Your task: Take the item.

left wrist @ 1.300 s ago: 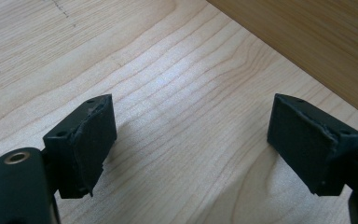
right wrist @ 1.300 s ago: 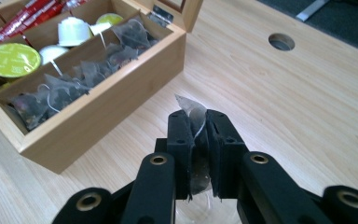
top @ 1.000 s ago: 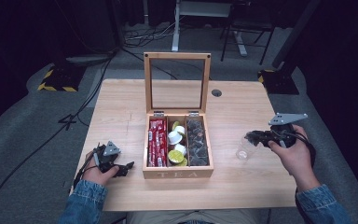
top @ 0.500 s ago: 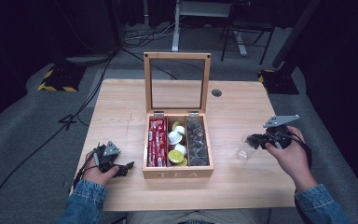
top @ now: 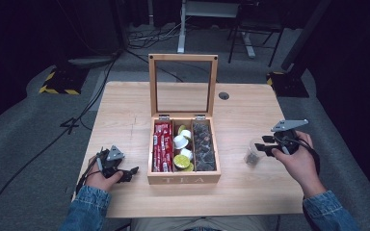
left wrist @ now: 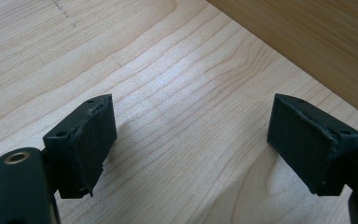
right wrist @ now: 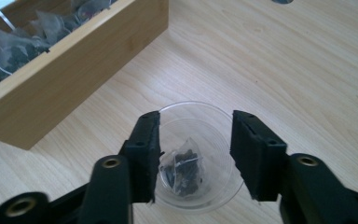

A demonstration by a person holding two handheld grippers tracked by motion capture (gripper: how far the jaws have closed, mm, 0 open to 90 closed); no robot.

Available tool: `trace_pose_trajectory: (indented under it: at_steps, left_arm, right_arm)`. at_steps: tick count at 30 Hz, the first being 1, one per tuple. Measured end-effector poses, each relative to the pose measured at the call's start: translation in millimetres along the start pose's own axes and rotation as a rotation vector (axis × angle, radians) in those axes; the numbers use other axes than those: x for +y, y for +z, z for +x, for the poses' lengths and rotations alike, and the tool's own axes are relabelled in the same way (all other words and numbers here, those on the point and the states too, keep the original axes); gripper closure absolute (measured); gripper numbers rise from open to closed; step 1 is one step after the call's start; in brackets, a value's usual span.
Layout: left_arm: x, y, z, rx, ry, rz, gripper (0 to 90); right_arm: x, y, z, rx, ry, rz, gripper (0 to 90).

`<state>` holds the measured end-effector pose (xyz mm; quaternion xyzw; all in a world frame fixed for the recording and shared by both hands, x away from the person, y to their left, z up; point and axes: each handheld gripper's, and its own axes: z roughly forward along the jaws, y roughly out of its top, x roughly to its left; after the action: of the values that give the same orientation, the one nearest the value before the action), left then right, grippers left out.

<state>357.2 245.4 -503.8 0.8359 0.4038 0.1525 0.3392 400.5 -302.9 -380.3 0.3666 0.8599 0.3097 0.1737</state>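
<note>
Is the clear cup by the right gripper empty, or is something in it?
Not empty. The clear cup stands upright with one dark tea bag at its bottom; the right gripper is open above it.

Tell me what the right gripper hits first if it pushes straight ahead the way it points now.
Most likely the clear plastic cup with a tea bag in it: the right gripper has its open jaws poised above the rim. Depth is unclear.

Your counter (top: 125, 110) is brightly lit from above, the floor around it dark; close-up tongs cast soft shadows.
</note>
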Motion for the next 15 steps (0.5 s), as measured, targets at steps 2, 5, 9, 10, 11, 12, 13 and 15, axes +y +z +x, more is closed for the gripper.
trace_pose_trajectory:
  at_steps: [2, 5, 9, 10, 11, 12, 13, 15]
  left_arm:
    - [0.5, 0.3, 0.6, 0.003, 0.002, -0.003, 15.8]
    - [1.0, 0.8, 1.1, 0.001, -0.004, 0.000, 15.7]
    - [2.6, 2.2, 2.7, 0.004, -0.003, 0.001, 15.1]
    - [2.6, 2.2, 2.7, 0.004, -0.003, 0.001, 14.9]
    - [2.9, 2.8, 2.9, 0.006, -0.003, -0.001, 14.9]
    - [3.2, 3.1, 3.0, 0.008, -0.004, -0.001, 14.7]
    - [3.4, 3.3, 3.1, 0.008, -0.005, -0.001, 14.6]
    - [3.9, 3.3, 3.4, 0.007, -0.004, 0.003, 14.6]
  right_arm:
    - [-0.3, -0.5, -1.3, 0.014, 0.016, -0.028, 47.0]
    - [-0.4, -0.9, -1.7, 0.027, 0.031, -0.067, 42.6]
    - [2.4, -4.9, -1.2, 0.052, 0.057, -0.178, 38.2]
    - [2.4, -4.9, -1.2, 0.052, 0.057, -0.178, 38.2]
    - [3.9, -6.6, -0.5, 0.057, 0.061, -0.206, 37.4]
    - [5.6, -8.4, 0.2, 0.060, 0.064, -0.237, 36.3]
    - [9.6, -12.0, 1.4, 0.066, 0.072, -0.289, 35.2]
    - [11.8, -13.5, 1.9, 0.072, 0.080, -0.311, 35.0]
